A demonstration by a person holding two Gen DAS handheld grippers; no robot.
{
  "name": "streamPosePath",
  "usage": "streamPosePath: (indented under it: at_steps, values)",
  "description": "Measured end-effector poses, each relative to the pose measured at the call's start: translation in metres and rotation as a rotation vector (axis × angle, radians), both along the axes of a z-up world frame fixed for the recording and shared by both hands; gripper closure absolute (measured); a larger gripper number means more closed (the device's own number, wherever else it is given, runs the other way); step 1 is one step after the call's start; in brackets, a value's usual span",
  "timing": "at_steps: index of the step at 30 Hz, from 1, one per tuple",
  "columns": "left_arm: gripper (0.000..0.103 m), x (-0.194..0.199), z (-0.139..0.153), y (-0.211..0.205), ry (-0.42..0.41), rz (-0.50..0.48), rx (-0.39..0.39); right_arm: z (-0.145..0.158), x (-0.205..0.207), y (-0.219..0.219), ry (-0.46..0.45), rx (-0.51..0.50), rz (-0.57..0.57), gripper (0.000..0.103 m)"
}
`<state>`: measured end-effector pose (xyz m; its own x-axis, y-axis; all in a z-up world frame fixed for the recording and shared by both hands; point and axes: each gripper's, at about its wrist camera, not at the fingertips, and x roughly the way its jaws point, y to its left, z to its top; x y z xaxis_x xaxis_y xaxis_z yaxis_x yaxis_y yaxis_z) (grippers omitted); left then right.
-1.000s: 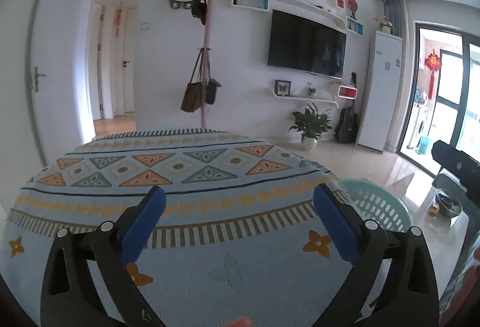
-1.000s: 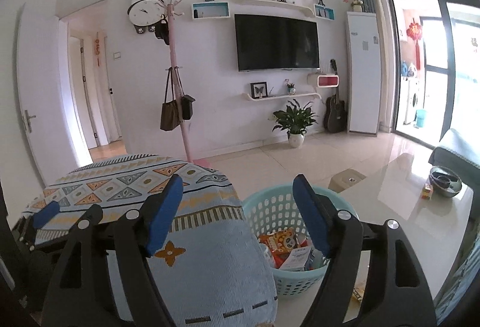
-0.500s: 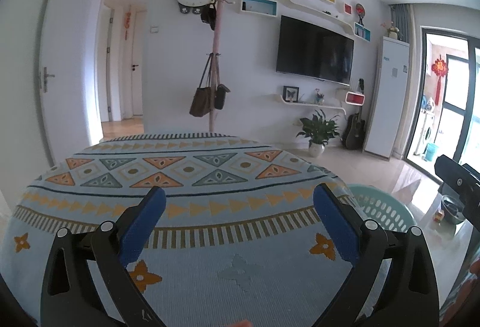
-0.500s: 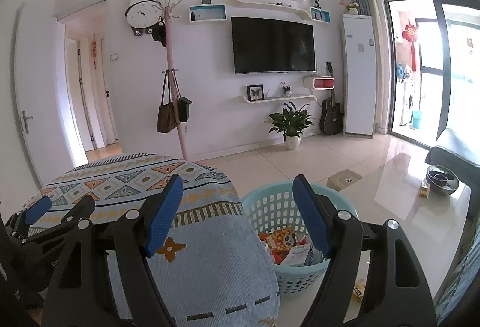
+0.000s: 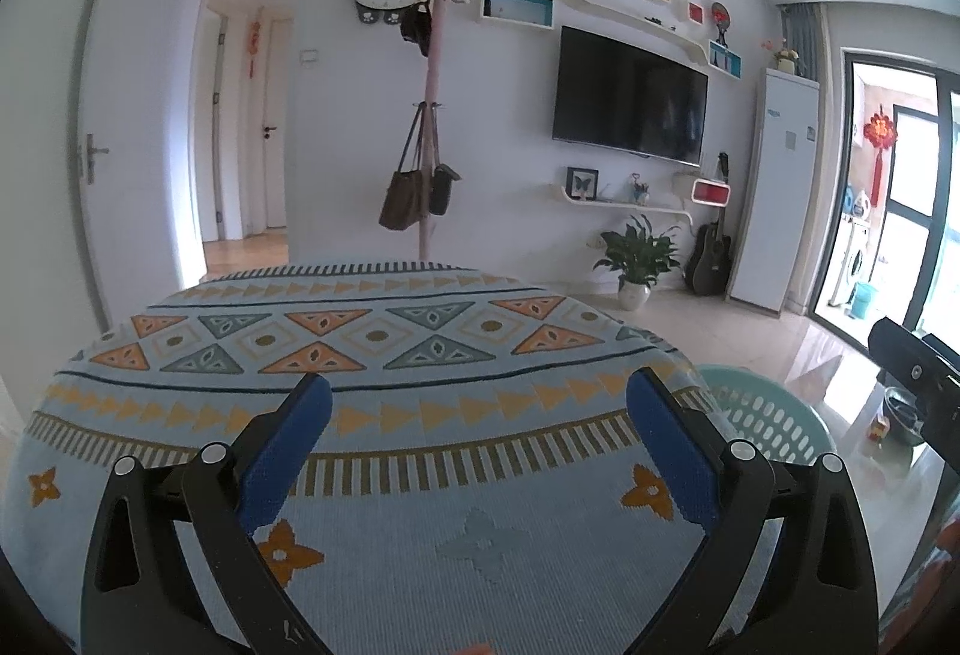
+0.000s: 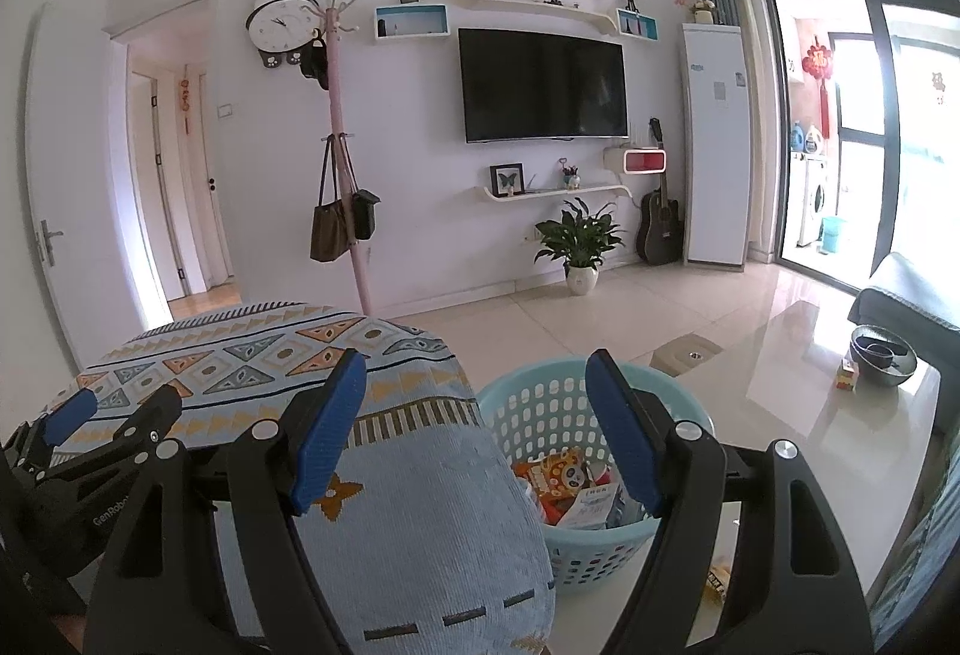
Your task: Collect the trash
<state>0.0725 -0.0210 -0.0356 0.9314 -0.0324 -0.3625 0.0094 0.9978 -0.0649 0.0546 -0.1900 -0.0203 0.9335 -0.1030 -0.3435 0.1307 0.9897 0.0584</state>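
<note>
A light teal plastic basket stands on the floor beside a patterned blue cushion. It holds snack wrappers and paper trash. My right gripper is open and empty, held above the basket's left rim and the cushion edge. My left gripper is open and empty above the cushion; the basket's rim shows at its right. The left gripper also shows at the lower left of the right wrist view.
A glossy white table lies right of the basket, with a dark bowl and a small red box. A wrapper lies below the basket's right side. Coat stand, plant, TV line the far wall.
Both grippers have tilted up a little, so the room sits slightly lower in both views. Both stay open and empty.
</note>
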Motion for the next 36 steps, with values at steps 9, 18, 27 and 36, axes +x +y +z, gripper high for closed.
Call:
streamPosePath:
  at_steps: [9, 18, 27, 36]
  values:
    - [0.008, -0.0006, 0.0005, -0.0018, 0.003, 0.0, 0.001, -0.0003, 0.0025, 0.0009, 0.001, -0.003, 0.004, 0.031]
    - [0.008, 0.0002, 0.0001, -0.0012, 0.005, -0.001, -0.001, -0.0041, 0.0041, 0.0036, 0.011, 0.001, 0.008, 0.031]
    - [0.008, 0.0001, 0.0004, -0.0022, 0.004, 0.001, 0.0, -0.0068, 0.006, 0.0012, 0.018, 0.005, 0.01, 0.031]
    - [0.008, 0.0012, 0.0, -0.0017, 0.008, -0.001, 0.0, -0.0094, 0.0061, 0.0028, 0.02, -0.004, 0.02, 0.031]
